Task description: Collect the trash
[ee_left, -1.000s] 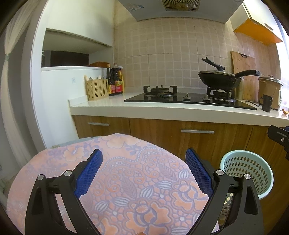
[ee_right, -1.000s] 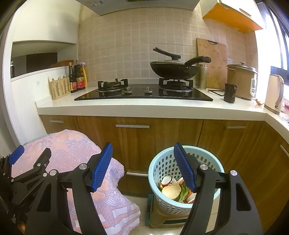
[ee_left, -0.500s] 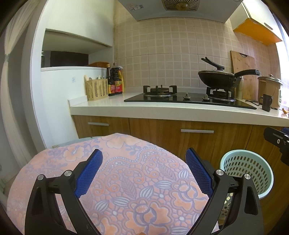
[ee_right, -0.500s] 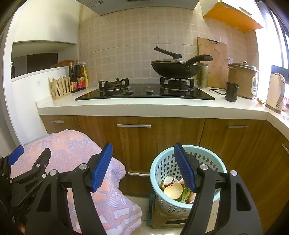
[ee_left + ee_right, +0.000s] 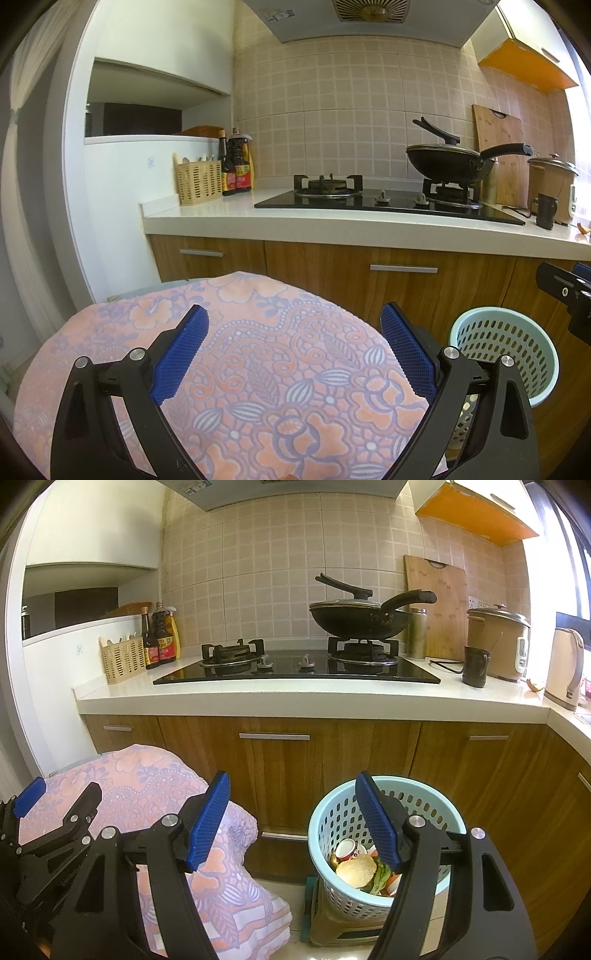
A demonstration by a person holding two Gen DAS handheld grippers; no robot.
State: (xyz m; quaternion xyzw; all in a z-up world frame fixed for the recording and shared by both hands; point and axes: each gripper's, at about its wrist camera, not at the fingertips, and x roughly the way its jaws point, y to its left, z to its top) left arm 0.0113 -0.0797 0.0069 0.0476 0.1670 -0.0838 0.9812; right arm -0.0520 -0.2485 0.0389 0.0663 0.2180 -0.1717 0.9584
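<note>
A pale blue perforated basket (image 5: 332,825) stands on a low stool in front of the wooden cabinets. Inside it lie a burger bun (image 5: 356,869), a red and white can (image 5: 346,849), green leaves and other scraps. My right gripper (image 5: 293,812) hangs open above and before the basket, nothing between its blue pads. The left gripper (image 5: 293,350) is open too, empty, over a pink floral cloth (image 5: 258,369). In the left wrist view the basket (image 5: 506,354) sits at the lower right. The left gripper also shows at the left edge (image 5: 48,812) of the right wrist view.
A white countertop (image 5: 295,698) carries a black gas hob, a covered wok (image 5: 360,618), a rice cooker (image 5: 496,642), a kettle (image 5: 565,668), a dark cup, sauce bottles and a utensil holder. An orange scrap (image 5: 533,686) lies beside the kettle. Cabinet fronts run below the counter.
Both grippers keep their openings. The right wrist view has shifted a little, so the basket sits slightly further right and lower in it.
</note>
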